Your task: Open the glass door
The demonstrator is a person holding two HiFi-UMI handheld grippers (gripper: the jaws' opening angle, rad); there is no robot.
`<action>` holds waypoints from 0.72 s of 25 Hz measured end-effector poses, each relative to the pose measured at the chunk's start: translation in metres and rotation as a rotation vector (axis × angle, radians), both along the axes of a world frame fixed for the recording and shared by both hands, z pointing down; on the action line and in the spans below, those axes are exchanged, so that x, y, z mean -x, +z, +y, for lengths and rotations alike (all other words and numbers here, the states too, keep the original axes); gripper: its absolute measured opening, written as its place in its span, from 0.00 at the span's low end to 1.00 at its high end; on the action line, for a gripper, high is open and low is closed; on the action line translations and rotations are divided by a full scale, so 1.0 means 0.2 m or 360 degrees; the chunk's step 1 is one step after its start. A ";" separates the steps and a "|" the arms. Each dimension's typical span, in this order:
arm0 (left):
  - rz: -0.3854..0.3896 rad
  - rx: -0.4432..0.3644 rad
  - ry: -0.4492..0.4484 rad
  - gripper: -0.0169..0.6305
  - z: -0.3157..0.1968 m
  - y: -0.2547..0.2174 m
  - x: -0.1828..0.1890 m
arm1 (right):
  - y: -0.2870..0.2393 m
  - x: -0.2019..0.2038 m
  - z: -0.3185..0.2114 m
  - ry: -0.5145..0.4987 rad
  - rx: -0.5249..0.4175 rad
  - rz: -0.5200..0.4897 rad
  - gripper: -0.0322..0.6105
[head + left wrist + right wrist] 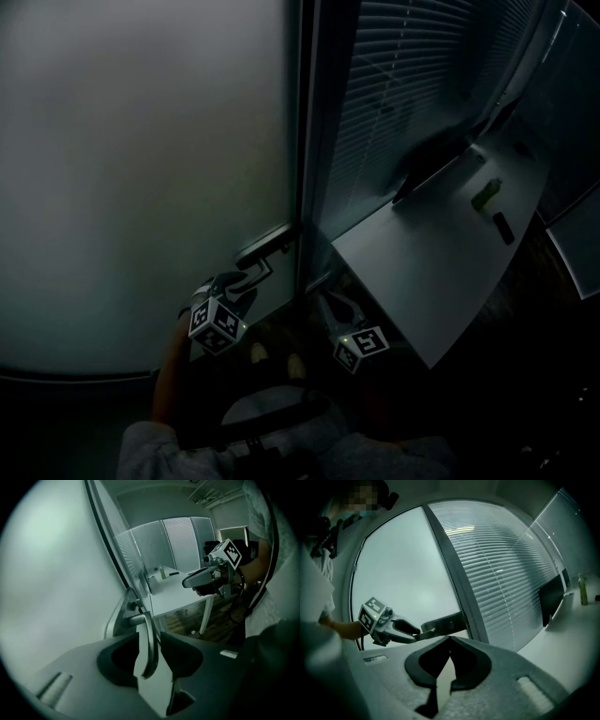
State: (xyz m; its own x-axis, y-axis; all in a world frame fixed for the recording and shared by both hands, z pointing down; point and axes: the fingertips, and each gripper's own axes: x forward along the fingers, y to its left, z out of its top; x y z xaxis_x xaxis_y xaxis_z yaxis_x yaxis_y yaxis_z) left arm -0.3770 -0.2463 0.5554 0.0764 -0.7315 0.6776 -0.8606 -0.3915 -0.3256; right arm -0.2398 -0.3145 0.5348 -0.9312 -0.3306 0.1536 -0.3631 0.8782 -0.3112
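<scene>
Here, the door handle (149, 654) lies lengthwise between the parted, unclamped jaws of the left gripper (149, 633) — the right gripper (450, 637), jaws together, is farther off.

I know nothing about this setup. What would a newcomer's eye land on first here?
The big frosted glass door fills the left of the head view, pale in a dim room. At its lower right edge, the left gripper has its open jaws on either side of the metal door handle. The right gripper hangs beside it, shut and empty, near a white desk.
</scene>
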 end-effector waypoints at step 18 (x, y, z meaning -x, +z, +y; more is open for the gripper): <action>-0.0011 0.0140 0.0127 0.18 -0.18 0.26 -0.05 | 0.12 -0.05 0.00 0.0077 0.0037 0.0021 0.05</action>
State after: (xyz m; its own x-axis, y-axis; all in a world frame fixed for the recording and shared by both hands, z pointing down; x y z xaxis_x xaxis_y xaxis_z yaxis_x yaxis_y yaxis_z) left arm -0.3663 -0.2833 0.6080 0.1273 -0.6607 0.7398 -0.8235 -0.4861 -0.2924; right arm -0.2294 -0.3143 0.5597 -0.9121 -0.3712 0.1738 -0.4090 0.8521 -0.3265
